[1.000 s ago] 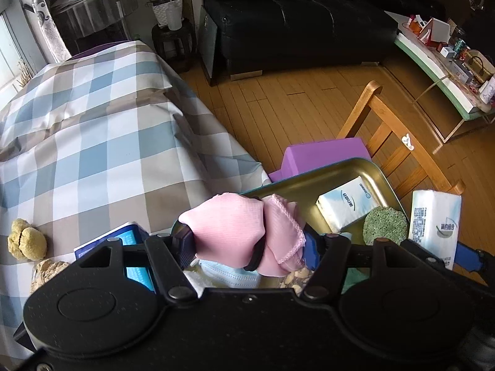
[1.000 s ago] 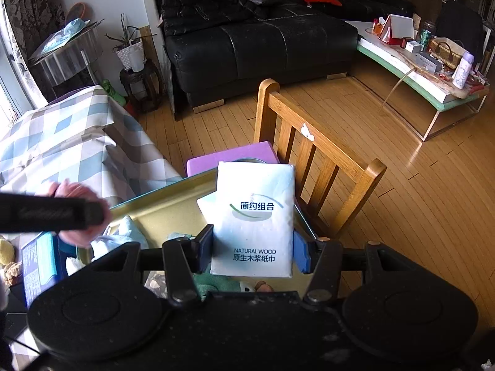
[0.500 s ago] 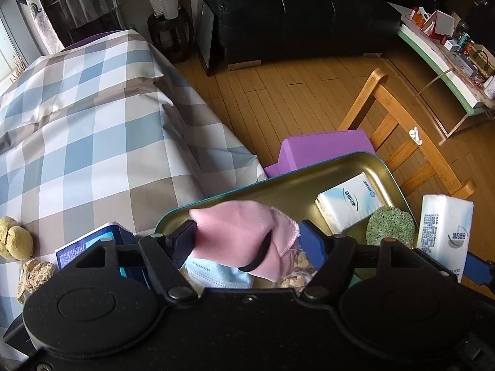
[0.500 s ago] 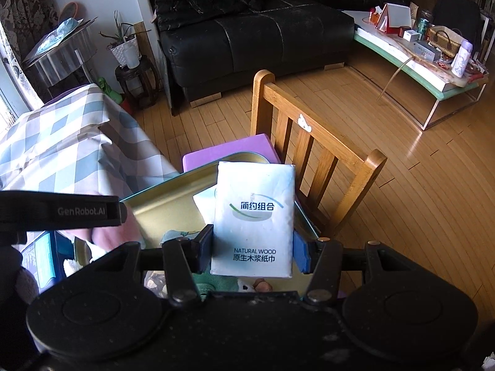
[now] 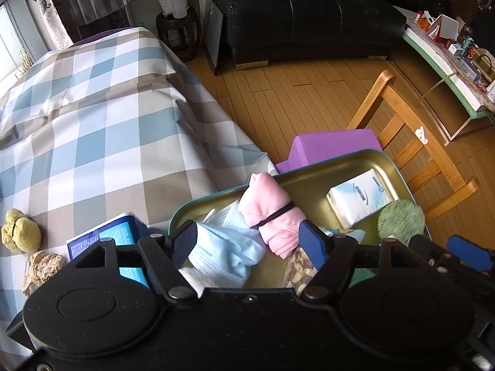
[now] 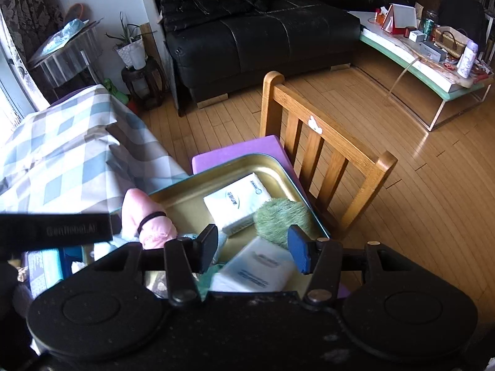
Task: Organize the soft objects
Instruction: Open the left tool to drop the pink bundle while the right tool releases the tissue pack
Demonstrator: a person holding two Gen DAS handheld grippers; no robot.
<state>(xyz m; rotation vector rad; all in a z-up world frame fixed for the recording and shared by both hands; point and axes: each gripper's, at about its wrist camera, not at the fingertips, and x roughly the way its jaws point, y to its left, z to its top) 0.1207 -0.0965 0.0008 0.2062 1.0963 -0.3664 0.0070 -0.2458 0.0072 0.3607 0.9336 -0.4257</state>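
Note:
A gold metal tray [image 5: 321, 182] sits on a purple block on a wooden chair. My left gripper [image 5: 252, 242] is open above the tray's near left; the pink cloth bundle [image 5: 272, 210] with a black band lies free in the tray on a light blue mask [image 5: 225, 247]. My right gripper [image 6: 253, 247] is open above the tray's near side; a white tissue pack [image 6: 260, 270] lies below it. A second tissue pack [image 6: 236, 207] and a green fuzzy ball [image 6: 283, 221] also lie in the tray.
A checked cloth [image 5: 92, 123] covers the table at left, with a blue packet [image 5: 108, 238], a yellow-green plush [image 5: 20, 235] and a beige lump [image 5: 41, 267] on it. A wooden chair back [image 6: 324, 151], black sofa [image 6: 263, 31] and cluttered side table [image 6: 433, 49] stand beyond.
My left gripper has opened and let the pink bundle go into the tray. My right gripper has opened and dropped the tissue pack into the tray's near side.

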